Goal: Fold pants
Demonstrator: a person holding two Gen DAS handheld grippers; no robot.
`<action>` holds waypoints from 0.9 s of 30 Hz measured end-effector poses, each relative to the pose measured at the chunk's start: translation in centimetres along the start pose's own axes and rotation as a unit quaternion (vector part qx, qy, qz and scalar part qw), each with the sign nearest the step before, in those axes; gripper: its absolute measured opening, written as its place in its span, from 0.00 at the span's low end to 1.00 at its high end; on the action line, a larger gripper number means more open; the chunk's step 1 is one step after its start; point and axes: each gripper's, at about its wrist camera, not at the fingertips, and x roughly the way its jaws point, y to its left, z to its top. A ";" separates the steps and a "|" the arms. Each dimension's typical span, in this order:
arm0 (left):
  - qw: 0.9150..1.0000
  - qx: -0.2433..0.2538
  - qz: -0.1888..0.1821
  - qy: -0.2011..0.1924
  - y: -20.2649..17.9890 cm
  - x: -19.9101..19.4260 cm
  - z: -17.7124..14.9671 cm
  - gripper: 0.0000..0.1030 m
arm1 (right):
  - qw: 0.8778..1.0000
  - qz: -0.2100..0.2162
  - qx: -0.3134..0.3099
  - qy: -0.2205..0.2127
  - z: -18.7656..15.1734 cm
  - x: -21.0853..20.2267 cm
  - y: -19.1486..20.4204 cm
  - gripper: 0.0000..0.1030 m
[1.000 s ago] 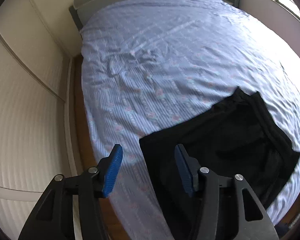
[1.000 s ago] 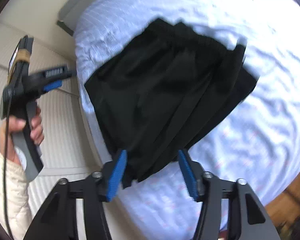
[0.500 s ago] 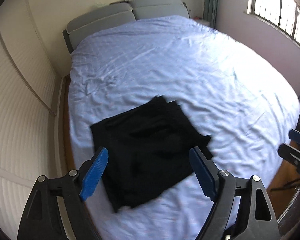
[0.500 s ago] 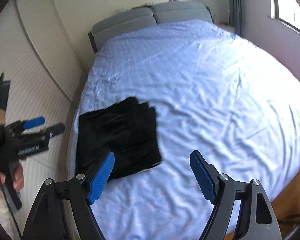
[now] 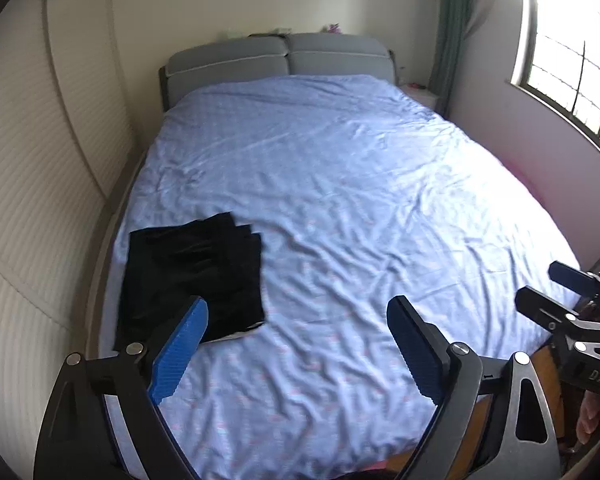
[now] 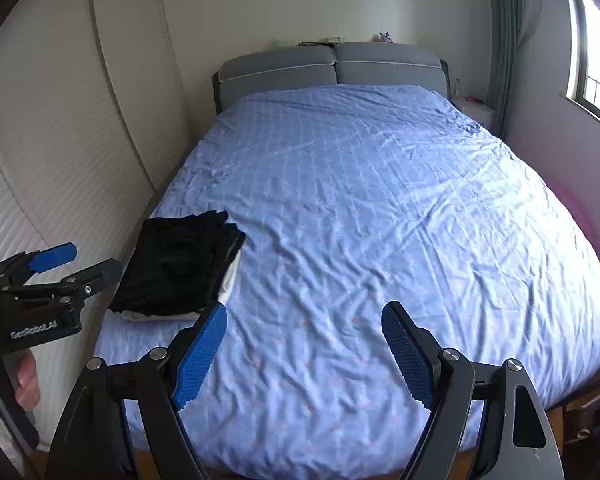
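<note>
Black pants lie folded into a compact stack near the left front corner of the bed; they also show in the right wrist view, with a white edge under the stack. My left gripper is open and empty, held back above the bed's front. My right gripper is open and empty, also held back from the pants. The left gripper shows at the left of the right wrist view, and the right gripper at the right of the left wrist view.
The bed has a light blue checked sheet and a grey headboard. A ribbed white wardrobe runs along the left side. A window and a green curtain are at the right.
Both grippers have opened wider and pulled back and up from the pants, which stay folded on the bed. The views now take in the whole bed.
</note>
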 end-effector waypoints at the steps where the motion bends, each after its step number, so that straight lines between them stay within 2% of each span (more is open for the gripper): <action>1: 1.000 0.001 0.004 -0.004 -0.8 -0.2 0.0 0.90 | 1.000 0.002 0.003 -0.001 -0.1 -0.5 -0.9 0.78; 9: 0.999 0.026 0.009 -0.028 -7.9 -1.6 0.1 0.91 | 0.999 -0.033 0.005 -0.029 -1.0 -3.6 -6.3 0.78; 13: 0.999 0.023 0.016 -0.030 -11.4 -2.1 0.1 0.91 | 0.999 -0.018 -0.004 -0.033 -0.9 -4.5 -9.3 0.78; 17: 0.999 -0.011 0.036 -0.038 -16.1 -3.1 0.0 0.91 | 0.999 0.002 -0.018 -0.041 -0.7 -6.1 -13.2 0.78; 21: 0.998 -0.038 0.028 -0.039 -20.0 -4.0 -0.7 0.94 | 0.998 0.028 -0.031 -0.041 -0.6 -7.6 -17.2 0.78; 27: 0.997 -0.053 0.034 -0.046 -25.1 -5.3 -1.1 0.96 | 0.998 0.035 -0.039 -0.042 -1.0 -9.8 -22.6 0.78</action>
